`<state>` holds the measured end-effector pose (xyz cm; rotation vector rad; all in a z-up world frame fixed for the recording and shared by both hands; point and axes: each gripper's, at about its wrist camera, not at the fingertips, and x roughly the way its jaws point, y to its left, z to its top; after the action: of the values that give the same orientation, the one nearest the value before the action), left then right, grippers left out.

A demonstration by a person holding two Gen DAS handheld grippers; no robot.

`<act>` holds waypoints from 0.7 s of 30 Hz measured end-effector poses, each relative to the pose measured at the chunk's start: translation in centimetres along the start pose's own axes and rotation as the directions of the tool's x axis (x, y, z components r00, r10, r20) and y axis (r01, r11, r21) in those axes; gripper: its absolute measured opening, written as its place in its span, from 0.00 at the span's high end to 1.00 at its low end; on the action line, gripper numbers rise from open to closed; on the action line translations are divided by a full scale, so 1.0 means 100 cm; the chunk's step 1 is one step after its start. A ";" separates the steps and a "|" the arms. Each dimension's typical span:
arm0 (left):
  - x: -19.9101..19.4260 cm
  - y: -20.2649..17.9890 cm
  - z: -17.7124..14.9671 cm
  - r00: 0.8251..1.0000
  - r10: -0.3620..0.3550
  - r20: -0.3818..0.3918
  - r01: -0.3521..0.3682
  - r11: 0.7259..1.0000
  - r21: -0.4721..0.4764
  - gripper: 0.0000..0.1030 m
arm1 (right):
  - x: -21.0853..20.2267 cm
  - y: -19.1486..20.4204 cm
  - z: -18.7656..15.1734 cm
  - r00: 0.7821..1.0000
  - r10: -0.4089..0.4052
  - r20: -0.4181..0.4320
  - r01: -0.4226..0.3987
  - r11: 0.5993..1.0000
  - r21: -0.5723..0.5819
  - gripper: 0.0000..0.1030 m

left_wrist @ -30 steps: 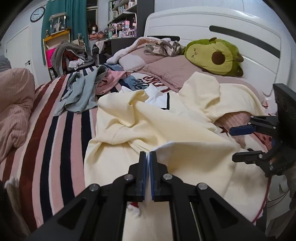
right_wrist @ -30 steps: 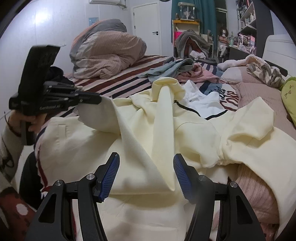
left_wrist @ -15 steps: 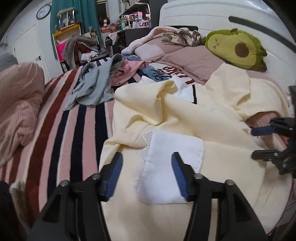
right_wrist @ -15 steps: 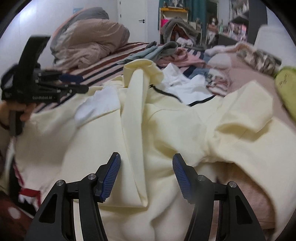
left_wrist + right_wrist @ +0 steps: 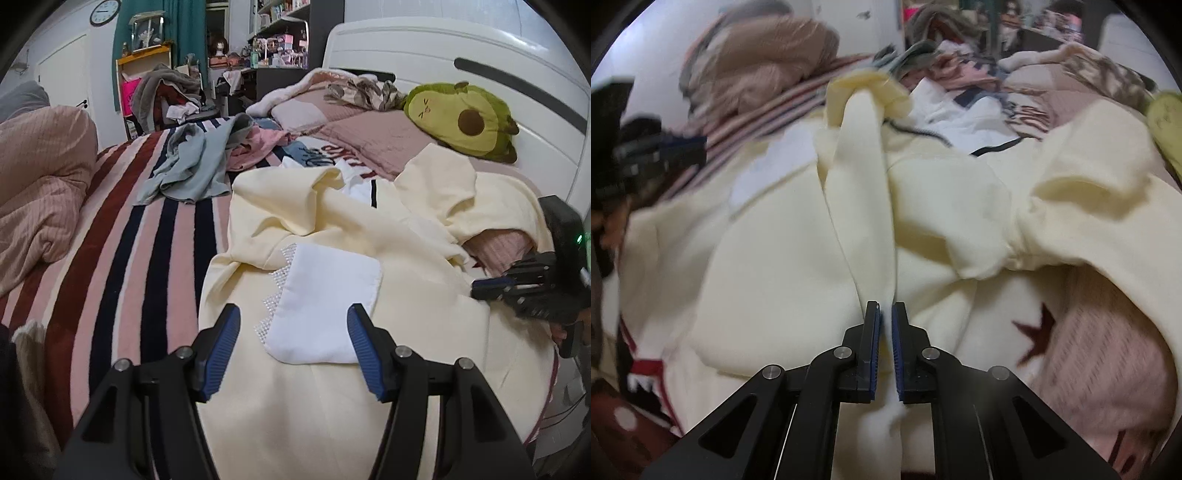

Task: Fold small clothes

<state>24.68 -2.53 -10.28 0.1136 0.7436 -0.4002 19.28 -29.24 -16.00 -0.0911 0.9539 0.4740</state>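
A cream garment (image 5: 406,266) lies spread and rumpled over the bed, with a white lined flap (image 5: 325,295) turned up near its front edge. My left gripper (image 5: 293,332) is open and empty just above that flap. My right gripper (image 5: 885,332) is shut on a raised fold of the cream garment (image 5: 860,192), which runs as a ridge away from the fingers. The right gripper also shows at the right edge of the left wrist view (image 5: 491,286).
A striped blanket (image 5: 122,236) covers the bed's left side, with a pink duvet (image 5: 33,177) beyond it. A pile of grey, pink and white clothes (image 5: 207,158) lies further back. An avocado plush (image 5: 461,122) rests on pink pillows (image 5: 373,140) by the white headboard (image 5: 480,62).
My left gripper let go of the garment's edge and opened; the white flap now lies flat. My right gripper closed on the garment's raised fold.
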 end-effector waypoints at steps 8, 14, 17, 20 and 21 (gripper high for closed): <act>-0.035 -0.021 -0.005 0.997 -0.051 0.061 0.052 0.999 -0.009 0.38 | -0.084 -0.040 -0.037 0.980 -0.106 0.167 0.065 0.970 0.235 0.61; -0.051 -0.040 -0.008 0.997 -0.053 0.063 0.053 0.999 0.014 0.37 | -0.100 -0.072 -0.078 0.952 -0.218 0.213 0.120 0.910 0.397 0.54; -0.053 -0.047 -0.009 0.997 -0.054 0.053 0.053 0.998 0.024 0.34 | -0.106 -0.088 -0.098 0.940 -0.237 0.245 0.095 0.872 0.479 0.47; -0.052 -0.053 -0.009 0.998 -0.054 0.043 0.053 0.998 0.029 0.34 | -0.107 -0.107 -0.112 0.935 -0.204 0.290 0.017 0.842 0.540 0.39; -0.051 -0.055 -0.008 0.998 -0.053 0.043 0.052 0.998 0.028 0.34 | -0.107 -0.113 -0.116 0.930 -0.199 0.308 -0.005 0.833 0.553 0.39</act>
<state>18.59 -5.83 -7.20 0.1100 0.6999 -0.4616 10.12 -46.36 -15.64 0.4544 0.6895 0.0960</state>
